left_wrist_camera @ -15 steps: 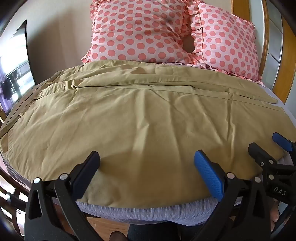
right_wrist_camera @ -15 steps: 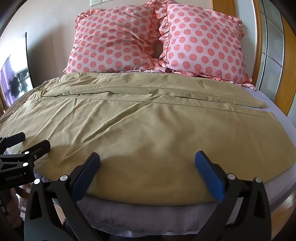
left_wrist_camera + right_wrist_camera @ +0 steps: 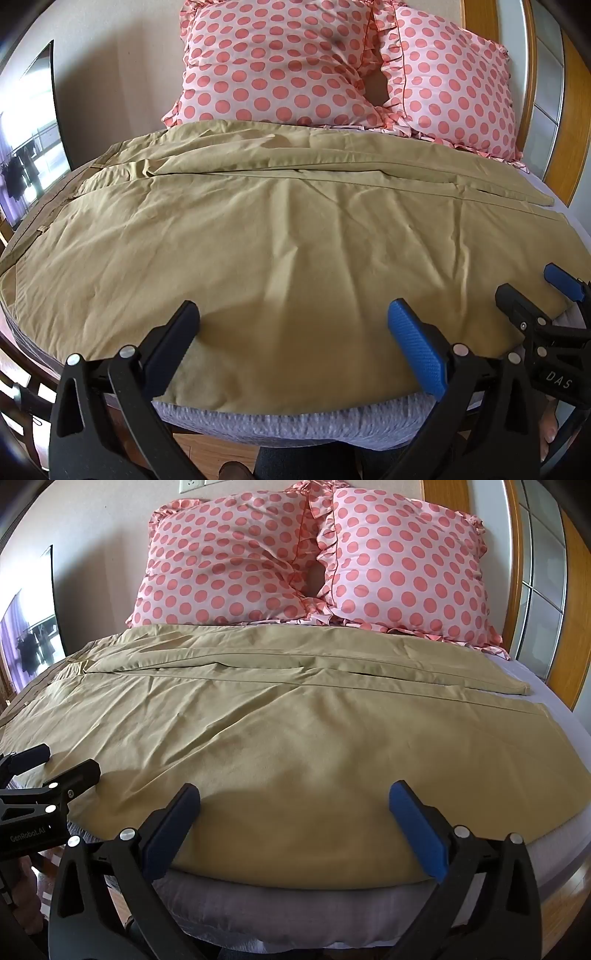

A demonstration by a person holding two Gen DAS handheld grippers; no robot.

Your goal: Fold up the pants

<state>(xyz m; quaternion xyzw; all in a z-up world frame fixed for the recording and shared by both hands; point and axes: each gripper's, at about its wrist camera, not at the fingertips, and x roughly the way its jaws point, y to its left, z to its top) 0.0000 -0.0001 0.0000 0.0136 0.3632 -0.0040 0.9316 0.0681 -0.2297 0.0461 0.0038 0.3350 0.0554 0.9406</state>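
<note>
Khaki pants lie spread flat across the bed, waistband at the left, leg ends at the right; they also fill the right wrist view. My left gripper is open and empty over the pants' near edge. My right gripper is open and empty over the near edge further right. Each gripper shows in the other's view: the right gripper at the far right, the left gripper at the far left, both open.
Two pink polka-dot pillows stand at the headboard. The grey mattress edge lies just below the pants' hem. A wooden frame and wardrobe panels are at the right. A mirror hangs at the left wall.
Both grippers have edged slightly forward and lower toward the pants' near edge. The pants have not moved.
</note>
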